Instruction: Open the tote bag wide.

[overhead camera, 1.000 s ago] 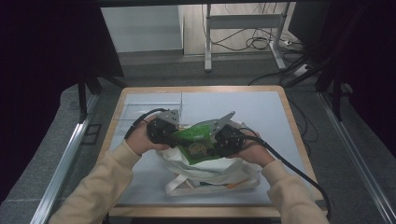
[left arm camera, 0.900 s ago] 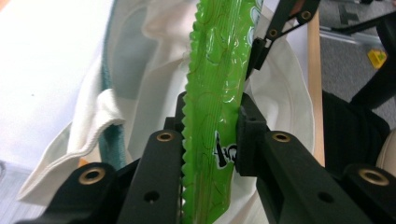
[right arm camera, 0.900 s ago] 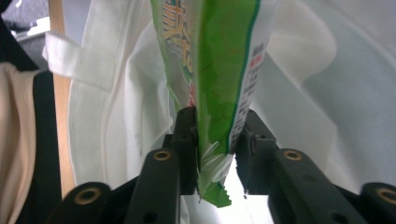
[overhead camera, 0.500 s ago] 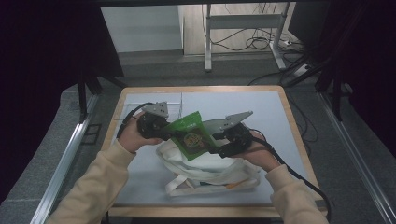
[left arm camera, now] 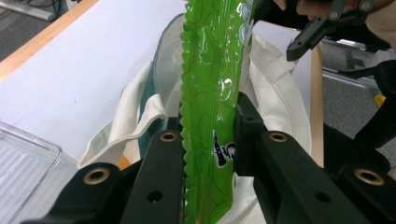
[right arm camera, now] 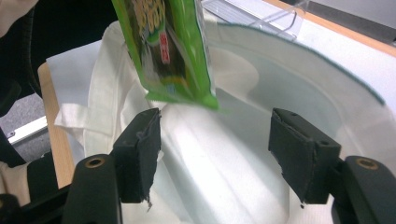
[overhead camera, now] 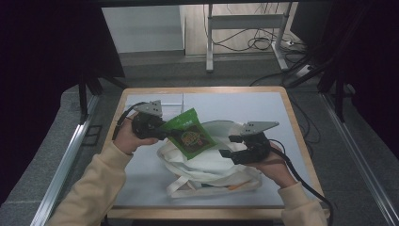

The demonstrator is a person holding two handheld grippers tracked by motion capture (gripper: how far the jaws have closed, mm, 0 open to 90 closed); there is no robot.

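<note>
A green snack packet [overhead camera: 188,134] hangs above the open mouth of a white cloth tote bag [overhead camera: 207,165]. My left gripper [overhead camera: 164,132] is shut on the packet's left edge; in the left gripper view both pads press the crimped seam of the packet [left arm camera: 215,93], with the left gripper [left arm camera: 208,116] gripping it edge-on. My right gripper [overhead camera: 228,146] sits to the right of the packet, apart from it. Its jaws have just been opening, and in the right gripper view the right gripper [right arm camera: 215,140] stands open with nothing between the pads, below the packet [right arm camera: 168,51] and over the bag [right arm camera: 261,93].
A clear plastic tray [left arm camera: 23,158] lies on the table behind the left hand. The grey table top [overhead camera: 244,103] has a wooden rim. The tote's handles trail toward the front edge. Something orange pokes out under the bag [overhead camera: 234,187].
The right gripper has let go of the packet, opened, and drawn back to the right. The left gripper has kept hold and the packet now hangs tilted from it alone.
</note>
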